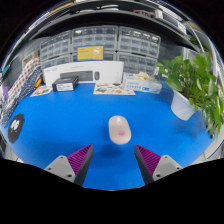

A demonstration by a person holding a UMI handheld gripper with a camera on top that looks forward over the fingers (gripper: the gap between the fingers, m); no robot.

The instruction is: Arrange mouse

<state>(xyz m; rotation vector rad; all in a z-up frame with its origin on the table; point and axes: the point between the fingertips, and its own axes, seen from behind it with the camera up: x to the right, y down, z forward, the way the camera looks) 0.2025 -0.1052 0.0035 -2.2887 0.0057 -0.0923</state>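
Smooth rounded white plastic mouse [119, 128] mid-frame on matte blue tabletop [60, 125]; gripper [114, 160] released, purple ribbed pads [80, 159] cropped at bottom.

The scene is brightly and evenly lit from overhead. The blue desk [60, 125] shows soft pale glare toward its far edge. The mouse [119, 128] casts only a faint shadow. Fisheye distortion bends the desk's far edge and the shelves [95, 45] into curves. Detail softens toward the rim.
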